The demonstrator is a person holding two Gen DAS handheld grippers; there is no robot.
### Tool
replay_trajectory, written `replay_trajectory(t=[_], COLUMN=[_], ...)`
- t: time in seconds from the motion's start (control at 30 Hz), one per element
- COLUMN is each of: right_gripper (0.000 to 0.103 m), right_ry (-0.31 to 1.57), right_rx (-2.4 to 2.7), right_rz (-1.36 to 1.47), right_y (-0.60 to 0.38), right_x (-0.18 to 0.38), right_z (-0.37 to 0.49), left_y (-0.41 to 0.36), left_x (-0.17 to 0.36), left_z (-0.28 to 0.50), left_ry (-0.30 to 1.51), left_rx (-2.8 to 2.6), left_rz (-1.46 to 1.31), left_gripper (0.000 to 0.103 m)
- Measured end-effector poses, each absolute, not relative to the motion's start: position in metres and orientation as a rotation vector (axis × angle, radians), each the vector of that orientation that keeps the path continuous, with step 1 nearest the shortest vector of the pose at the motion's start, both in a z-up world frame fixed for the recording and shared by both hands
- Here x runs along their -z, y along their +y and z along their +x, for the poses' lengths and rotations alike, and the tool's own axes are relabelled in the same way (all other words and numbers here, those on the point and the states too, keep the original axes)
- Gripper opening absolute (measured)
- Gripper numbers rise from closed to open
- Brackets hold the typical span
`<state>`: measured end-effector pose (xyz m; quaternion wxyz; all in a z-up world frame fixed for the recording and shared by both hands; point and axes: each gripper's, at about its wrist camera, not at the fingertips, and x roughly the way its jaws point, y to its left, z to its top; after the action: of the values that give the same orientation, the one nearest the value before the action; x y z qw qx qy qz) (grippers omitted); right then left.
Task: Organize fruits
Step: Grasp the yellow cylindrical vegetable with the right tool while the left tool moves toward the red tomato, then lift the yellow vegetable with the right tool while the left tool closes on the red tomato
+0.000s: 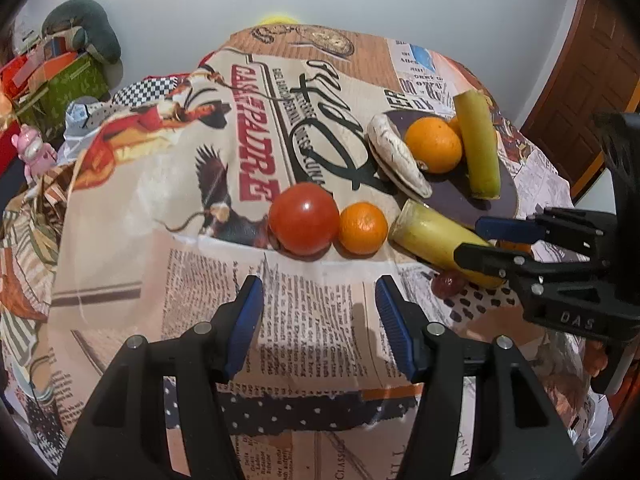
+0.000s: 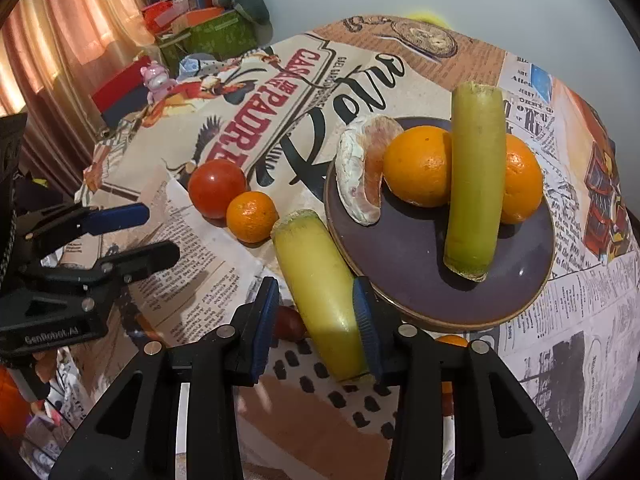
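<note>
A purple plate [image 2: 412,280] holds a grapefruit wedge [image 2: 362,168], two oranges [image 2: 420,166] and a green cane piece [image 2: 474,176]. A yellow cane piece [image 2: 320,288] lies beside the plate's near-left rim, between the open jaws of my right gripper [image 2: 316,324]; the right pad [image 2: 366,328] touches it, the left stands apart. A red tomato [image 1: 303,218] and a small mandarin [image 1: 363,228] sit on the printed cloth, just beyond my open, empty left gripper [image 1: 320,320]. The right gripper also shows in the left wrist view [image 1: 476,240].
A small dark red fruit [image 2: 289,322] lies under the yellow piece. Another orange [image 2: 452,340] peeks from behind my right finger. Boxes and a pink toy [image 2: 157,76] crowd the far left. The table edge curves at the right.
</note>
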<state>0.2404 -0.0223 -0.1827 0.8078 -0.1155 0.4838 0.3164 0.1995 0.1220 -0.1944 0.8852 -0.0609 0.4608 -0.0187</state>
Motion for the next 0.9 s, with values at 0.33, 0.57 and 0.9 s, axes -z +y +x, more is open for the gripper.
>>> replay_trajectory(t=[0.33, 0.57, 0.9], right_gripper=[0.038, 0.040, 0.037], right_ry=[1.124, 1.144, 1.127], right_rx=[-0.709, -0.719, -0.727], right_rz=[-0.207, -0.176, -0.137], right_y=[-0.027, -0.016, -0.008], right_x=[0.193, 0.200, 0.204], right_z=[0.247, 0.257, 0.260], left_y=[0.123, 0.128, 0.136], left_x=[0.201, 0.206, 0.210], left_z=[0.194, 0.197, 0.212], left_ry=[0.970, 0.979, 0.975], left_rx=[0.046, 0.037, 0.016], left_rz=[-0.141, -0.158, -0.169], left_gripper=[0.058, 0.058, 0.058])
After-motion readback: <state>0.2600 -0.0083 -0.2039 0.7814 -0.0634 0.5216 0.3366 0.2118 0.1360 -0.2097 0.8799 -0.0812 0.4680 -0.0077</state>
